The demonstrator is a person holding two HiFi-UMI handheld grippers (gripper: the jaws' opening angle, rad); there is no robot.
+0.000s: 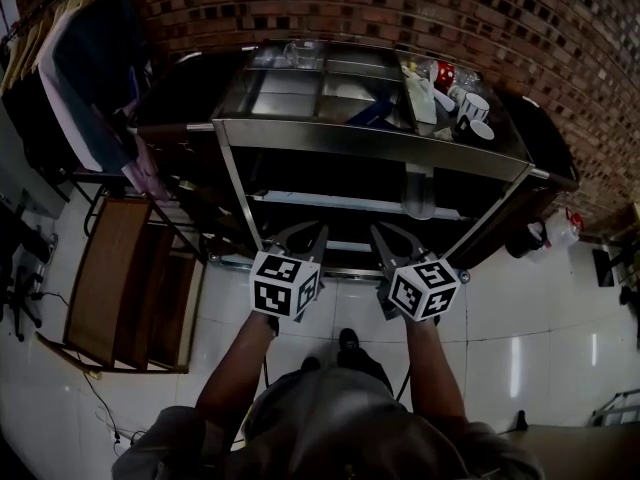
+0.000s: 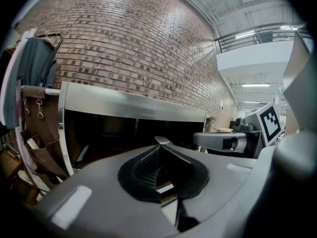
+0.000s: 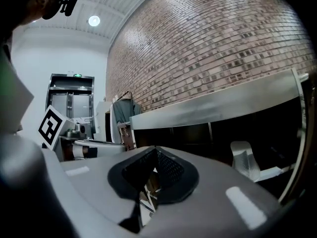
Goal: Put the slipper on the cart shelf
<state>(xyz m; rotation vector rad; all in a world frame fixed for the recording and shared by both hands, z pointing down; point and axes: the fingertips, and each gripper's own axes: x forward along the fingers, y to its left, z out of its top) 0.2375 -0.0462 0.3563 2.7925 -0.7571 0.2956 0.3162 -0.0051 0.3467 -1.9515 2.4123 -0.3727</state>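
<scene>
A steel cart [image 1: 370, 138] stands against the brick wall, with dark open shelves below its top. A pale slipper [image 1: 420, 196] lies on the middle shelf toward the right, and it also shows in the right gripper view [image 3: 245, 162]. My left gripper [image 1: 318, 230] and right gripper [image 1: 378, 230] hover side by side just in front of the cart's lower shelf, clear of the slipper. The left gripper's [image 2: 162, 141] tips meet with nothing between them. The right gripper [image 3: 156, 148] is likewise shut and empty. The cart's top rail [image 2: 133, 103] fills both gripper views.
Mugs and small items [image 1: 470, 103] sit on the cart's top right. A clothes rack with hanging garments [image 1: 80, 68] stands left of the cart, with a brown wooden frame [image 1: 110, 278] below it. A white jug [image 1: 560, 230] rests on the floor at right.
</scene>
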